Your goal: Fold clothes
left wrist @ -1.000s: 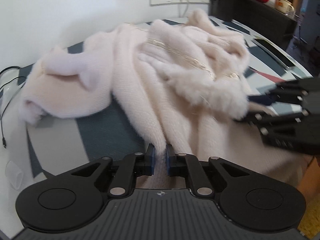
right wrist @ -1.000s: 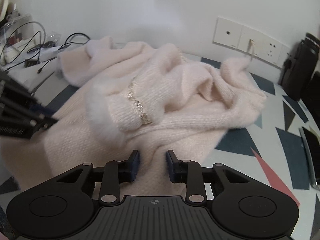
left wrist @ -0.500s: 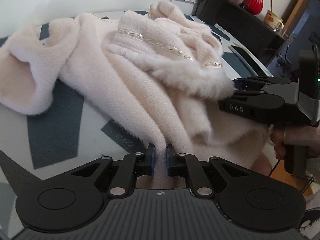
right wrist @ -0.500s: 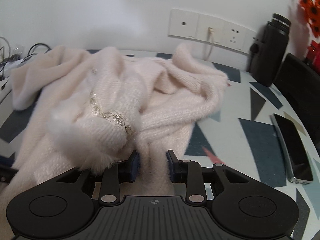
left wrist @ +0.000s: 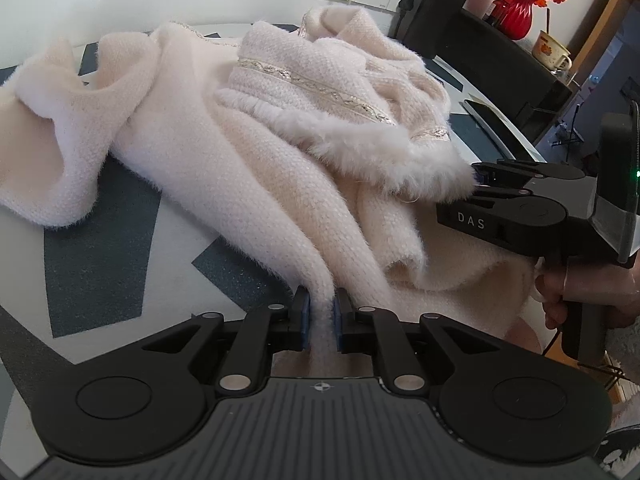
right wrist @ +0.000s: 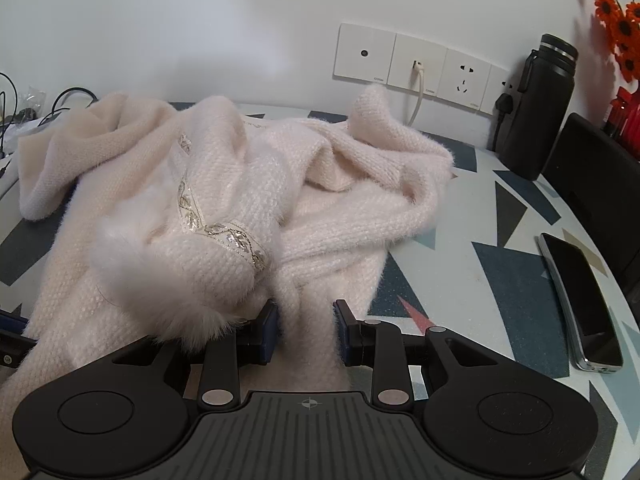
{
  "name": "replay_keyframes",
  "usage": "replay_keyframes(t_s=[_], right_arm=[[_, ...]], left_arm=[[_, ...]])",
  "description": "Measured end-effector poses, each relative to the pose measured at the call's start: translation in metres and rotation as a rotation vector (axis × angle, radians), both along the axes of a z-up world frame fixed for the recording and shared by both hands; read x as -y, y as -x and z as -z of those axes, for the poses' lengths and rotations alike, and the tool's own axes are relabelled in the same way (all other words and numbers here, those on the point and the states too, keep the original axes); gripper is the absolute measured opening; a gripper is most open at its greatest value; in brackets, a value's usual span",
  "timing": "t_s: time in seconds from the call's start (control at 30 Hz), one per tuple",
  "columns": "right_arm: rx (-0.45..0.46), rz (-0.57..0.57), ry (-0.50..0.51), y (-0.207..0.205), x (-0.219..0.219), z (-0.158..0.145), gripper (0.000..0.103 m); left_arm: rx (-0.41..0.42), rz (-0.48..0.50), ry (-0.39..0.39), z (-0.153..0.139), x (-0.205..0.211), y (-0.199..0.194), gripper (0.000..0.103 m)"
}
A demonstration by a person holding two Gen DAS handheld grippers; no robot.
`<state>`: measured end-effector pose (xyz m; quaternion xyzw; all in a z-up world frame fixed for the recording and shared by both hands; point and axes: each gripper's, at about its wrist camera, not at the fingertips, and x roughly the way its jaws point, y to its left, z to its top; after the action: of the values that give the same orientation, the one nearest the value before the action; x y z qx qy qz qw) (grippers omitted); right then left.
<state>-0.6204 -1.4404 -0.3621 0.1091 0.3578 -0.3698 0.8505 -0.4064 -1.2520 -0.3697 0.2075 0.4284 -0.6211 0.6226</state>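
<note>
Sweater (left wrist: 248,184): pale pink and fluffy, lying in a crumpled heap on the table (left wrist: 96,248). It fills the middle and reaches close to the back edge by the wall. One part hangs over the near edge.
Cuff (left wrist: 384,152): a sleeve end with white fur and a shiny gold band. It rests on top of the heap, near the front.
Left gripper (left wrist: 320,312): its two fingers are pressed onto a thick fold of the sweater at the near edge. The fold runs right between the blue pads.
Right gripper (right wrist: 306,326): its fingers stand wider apart with a strip of the sweater lying between them. I cannot tell if they pinch it. The furry cuff sits just beside its left finger.
Hand (left wrist: 580,292): a person's hand holds the right gripper's handle, off the right side of the table.
Bottle (right wrist: 536,108): tall and black with its lid on, standing at the back right corner. What is in it cannot be seen.
Vase (left wrist: 514,16): red with orange flowers in it, on a dark shelf past the table.
Mug (left wrist: 554,52): white with a picture on it, on the same shelf.
Phone (right wrist: 580,300): dark, lying flat near the right edge, apart from the sweater.
Wall sockets (right wrist: 416,68): a white row behind the table, with one white cord plugged in.
Cables (right wrist: 60,100): dark wires past the far left corner.
</note>
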Motion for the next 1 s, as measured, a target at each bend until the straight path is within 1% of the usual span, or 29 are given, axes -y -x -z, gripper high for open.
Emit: replay_keyframes(t_s=[0.1, 0.27, 0.37, 0.47, 0.5, 0.53, 0.57, 0.6, 0.63, 0.7, 0.77, 0.8, 0.87, 0.9, 0.93, 1.0], right_arm=[[0.004, 0.002, -0.012, 0.001, 0.001, -0.001, 0.026], [0.001, 0.006, -0.047, 0.012, 0.003, -0.006, 0.018], [0.03, 0.063, -0.074, 0.032, 0.005, -0.008, 0.017], [0.075, 0.124, -0.119, 0.057, 0.009, -0.009, 0.017], [0.098, 0.142, -0.144, 0.065, 0.011, -0.01, 0.018], [0.119, 0.156, -0.167, 0.072, 0.012, -0.011, 0.023], [0.139, 0.168, -0.189, 0.08, 0.014, -0.013, 0.024], [0.159, 0.181, -0.212, 0.087, 0.015, -0.014, 0.029], [0.159, 0.194, -0.204, 0.093, 0.013, -0.017, 0.031], [0.154, 0.203, -0.178, 0.101, 0.008, -0.023, 0.032], [0.174, 0.197, -0.164, 0.108, 0.003, -0.031, 0.032], [0.181, 0.174, -0.156, 0.107, -0.001, -0.035, 0.033], [0.194, 0.126, -0.14, 0.104, -0.009, -0.042, 0.037], [0.192, 0.092, -0.132, 0.1, -0.013, -0.044, 0.045], [0.186, 0.055, -0.129, 0.092, -0.017, -0.044, 0.054], [0.171, -0.018, -0.125, 0.076, -0.024, -0.044, 0.06]], left_arm=[[0.0, -0.006, 0.002, 0.0, -0.001, 0.0, 0.013], [0.009, -0.032, -0.004, -0.003, -0.005, -0.003, 0.013], [0.024, -0.063, 0.0, -0.004, -0.014, -0.008, 0.013], [0.008, -0.105, 0.009, -0.004, -0.027, -0.017, 0.013], [-0.001, -0.108, 0.017, -0.005, -0.031, -0.02, 0.015], [-0.003, -0.112, 0.024, -0.006, -0.035, -0.022, 0.017], [-0.006, -0.116, 0.031, -0.007, -0.039, -0.025, 0.022], [-0.009, -0.12, 0.038, -0.009, -0.044, -0.027, 0.026], [-0.013, -0.127, 0.04, -0.009, -0.048, -0.03, 0.028], [-0.021, -0.141, 0.044, -0.011, -0.056, -0.036, 0.031], [-0.037, -0.146, 0.036, -0.009, -0.063, -0.04, 0.034], [-0.044, -0.149, 0.03, -0.008, -0.066, -0.041, 0.037], [-0.055, -0.147, 0.003, -0.003, -0.07, -0.041, 0.04], [-0.054, -0.144, -0.008, -0.001, -0.073, -0.04, 0.04], [-0.046, -0.142, -0.002, 0.0, -0.074, -0.038, 0.041], [-0.04, -0.14, 0.005, 0.001, -0.075, -0.035, 0.049]])
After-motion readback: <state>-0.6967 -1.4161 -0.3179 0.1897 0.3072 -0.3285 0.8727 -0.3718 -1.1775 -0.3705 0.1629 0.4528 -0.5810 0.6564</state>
